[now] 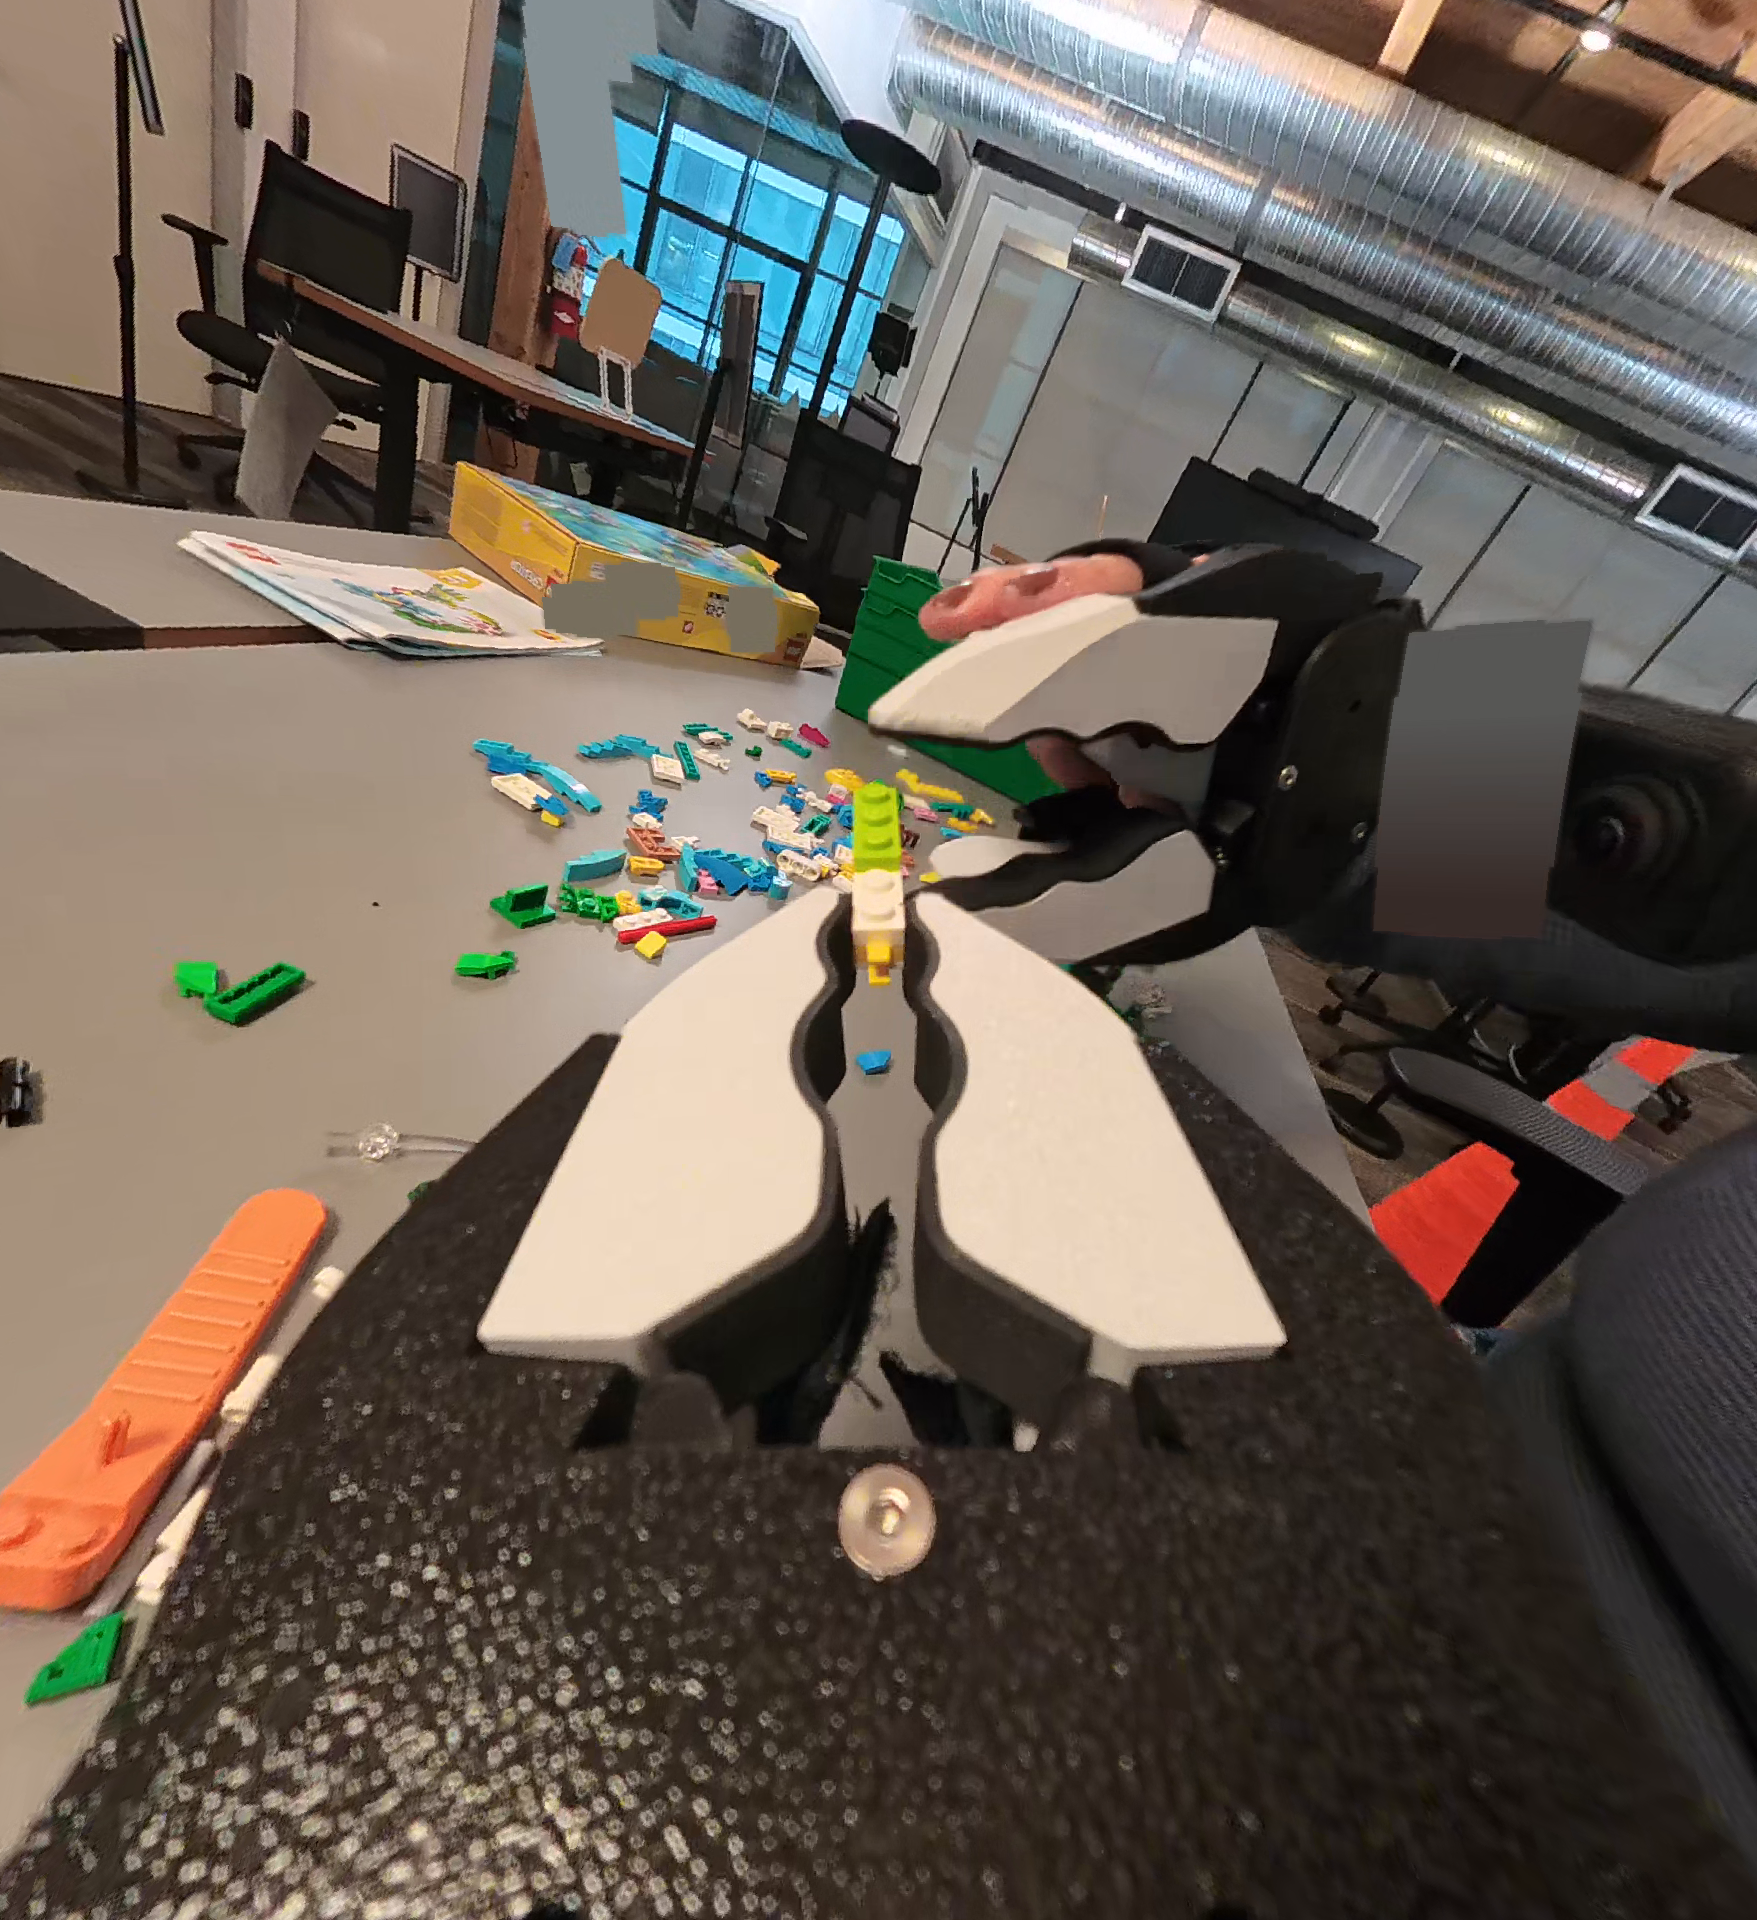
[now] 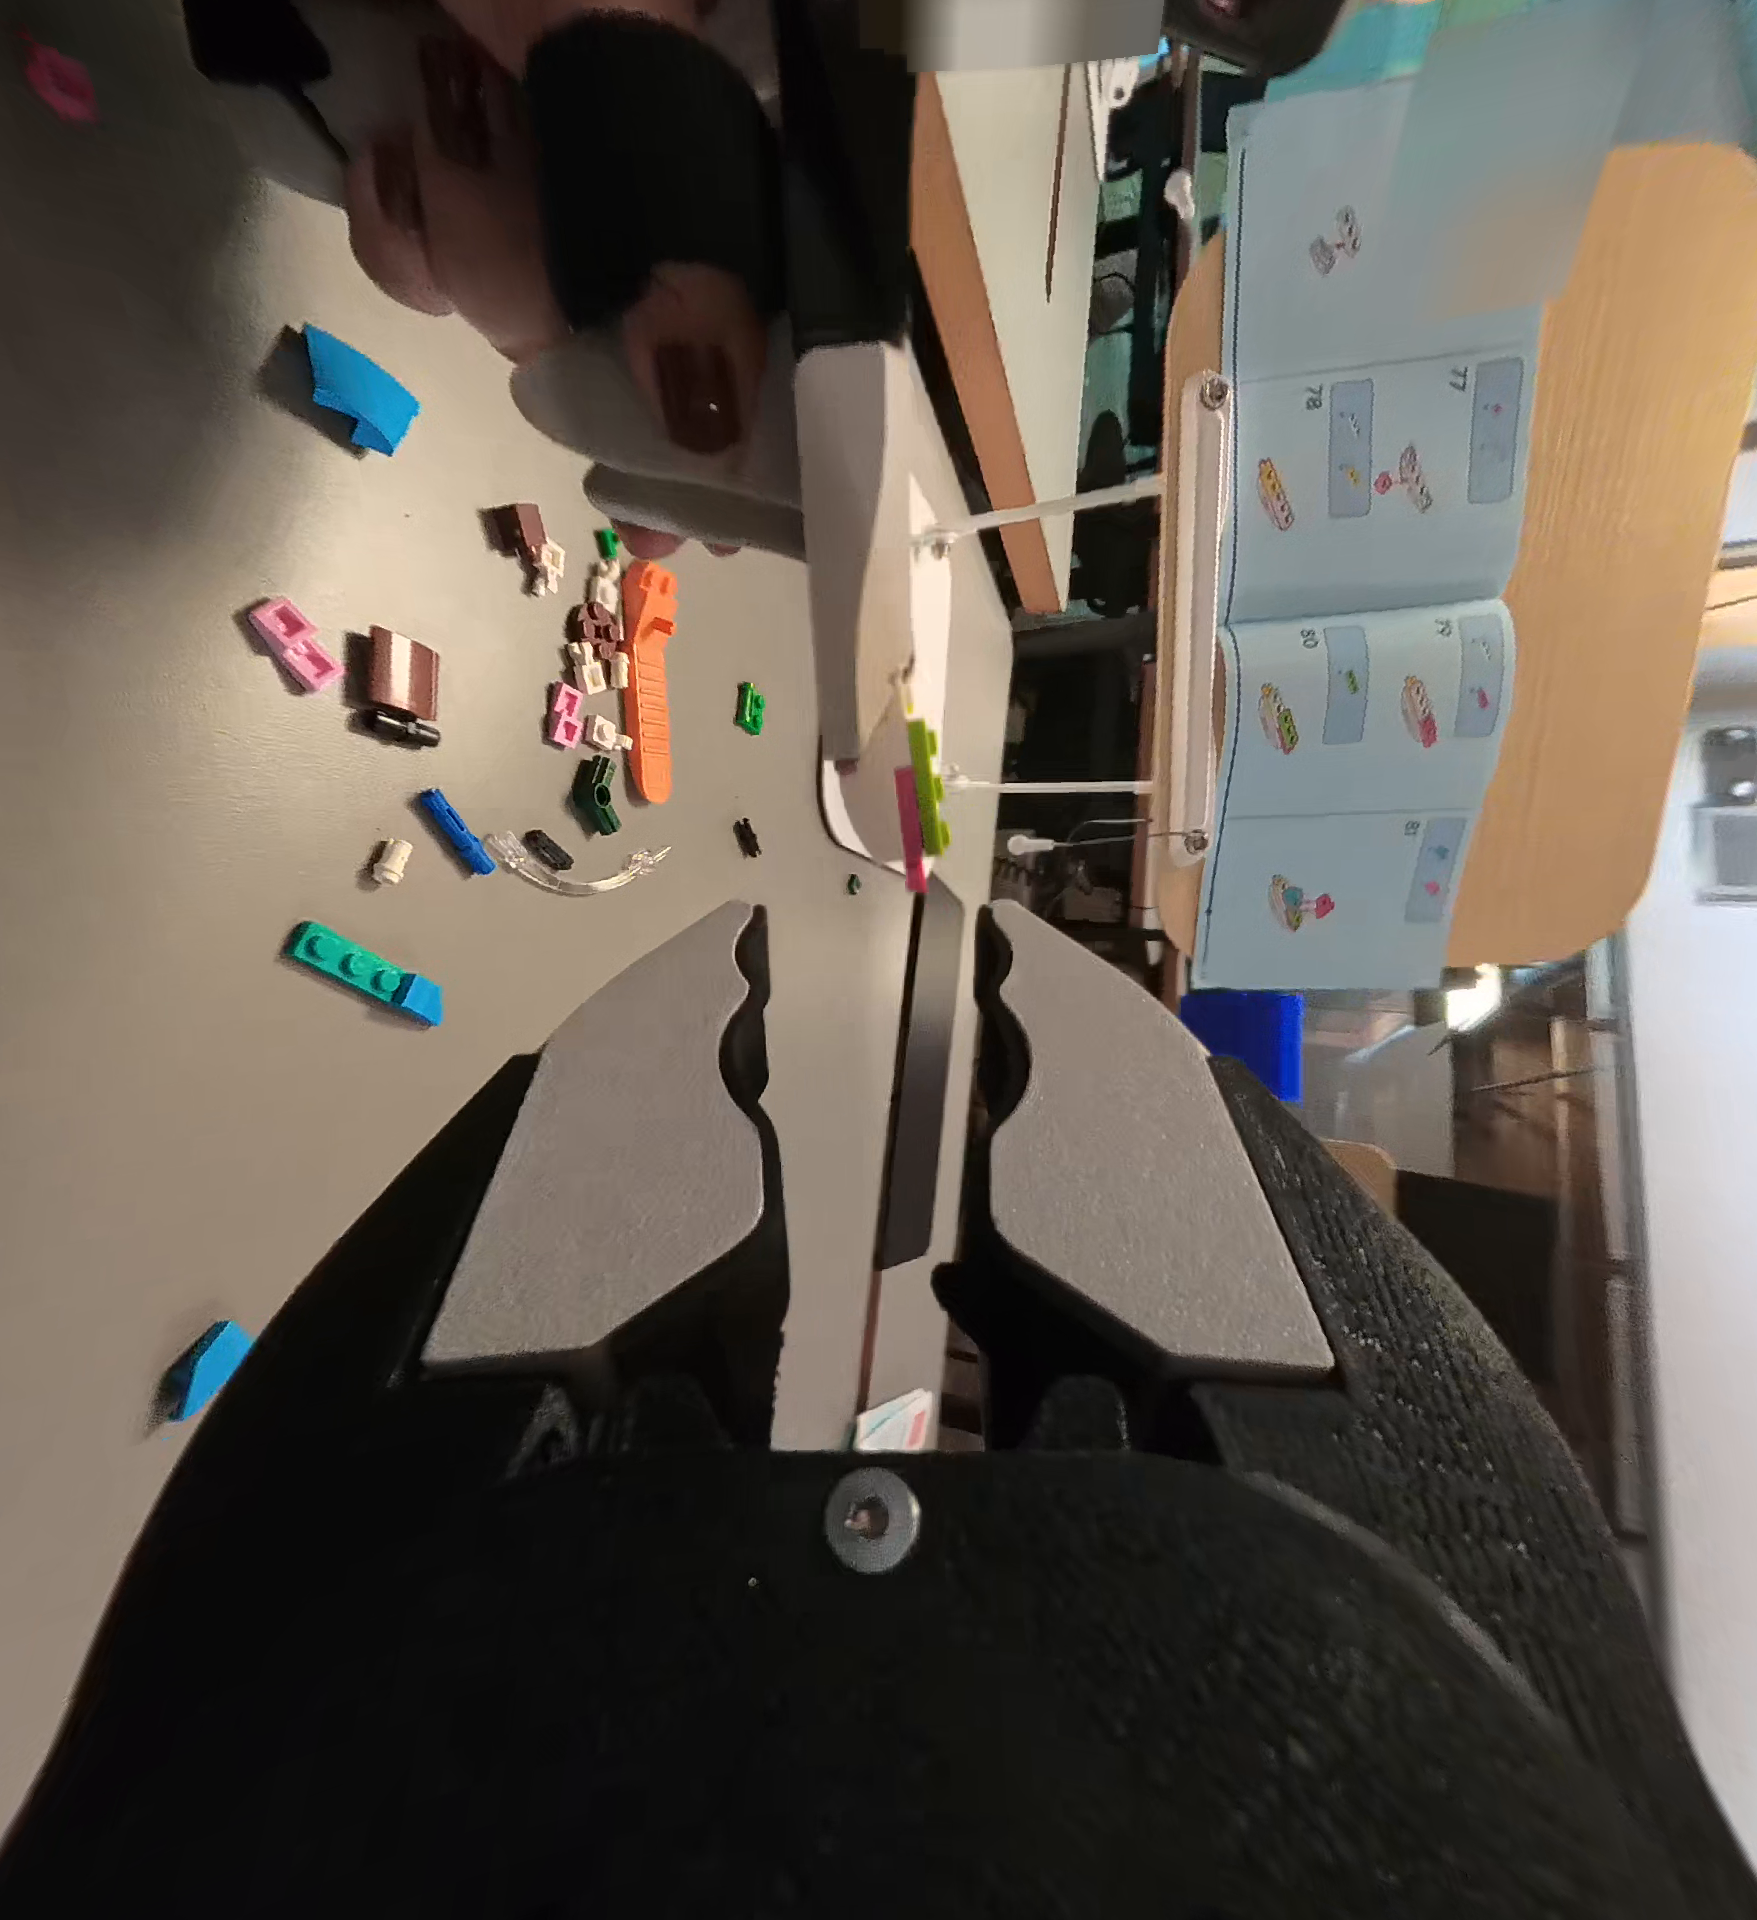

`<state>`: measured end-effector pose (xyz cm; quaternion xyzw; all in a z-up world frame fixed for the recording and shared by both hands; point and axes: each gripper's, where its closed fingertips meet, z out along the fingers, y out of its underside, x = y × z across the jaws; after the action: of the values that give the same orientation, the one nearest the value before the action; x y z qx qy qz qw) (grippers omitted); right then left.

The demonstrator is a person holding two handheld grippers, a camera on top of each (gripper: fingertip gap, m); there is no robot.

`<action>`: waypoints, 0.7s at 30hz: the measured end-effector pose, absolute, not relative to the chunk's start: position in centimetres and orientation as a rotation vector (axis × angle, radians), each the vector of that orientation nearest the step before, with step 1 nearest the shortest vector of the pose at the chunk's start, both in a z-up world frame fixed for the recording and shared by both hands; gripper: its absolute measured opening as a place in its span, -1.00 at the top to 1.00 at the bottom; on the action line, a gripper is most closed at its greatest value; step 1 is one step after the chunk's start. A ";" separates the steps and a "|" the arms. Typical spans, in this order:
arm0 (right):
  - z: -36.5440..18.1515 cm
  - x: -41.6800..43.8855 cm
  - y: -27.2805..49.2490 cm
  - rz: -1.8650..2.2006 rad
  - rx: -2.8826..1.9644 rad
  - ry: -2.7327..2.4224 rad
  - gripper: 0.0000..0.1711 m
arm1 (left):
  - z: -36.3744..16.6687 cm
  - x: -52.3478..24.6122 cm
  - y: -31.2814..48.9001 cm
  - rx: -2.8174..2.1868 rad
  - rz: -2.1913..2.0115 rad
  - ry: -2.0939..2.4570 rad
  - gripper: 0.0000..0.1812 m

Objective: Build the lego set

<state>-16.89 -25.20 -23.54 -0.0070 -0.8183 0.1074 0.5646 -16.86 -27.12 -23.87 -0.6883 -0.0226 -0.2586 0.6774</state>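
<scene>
The small lego stack (image 1: 879, 883) is half hidden, pinched by the left gripper (image 1: 876, 914). The right gripper (image 2: 869, 925) is spread wide, empty, near the table edge (image 2: 921, 1091), bricks (image 2: 583, 665) scattered beyond.

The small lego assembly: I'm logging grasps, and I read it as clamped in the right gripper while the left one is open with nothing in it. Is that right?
The grippers are swapped. The left wrist view shows the left gripper shut on the small lego assembly; the right wrist view shows the right gripper open with nothing in it.
</scene>
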 end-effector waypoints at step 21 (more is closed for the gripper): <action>-23.7 -17.4 -26.4 0.238 0.071 -1.939 0.82 | -24.1 -15.9 -27.0 -1.562 -0.703 -0.051 0.91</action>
<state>-17.41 -26.37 -23.73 0.0302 -0.8224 0.1011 0.5590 -15.87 -27.05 -24.08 -0.6887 -0.0223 -0.3102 0.6549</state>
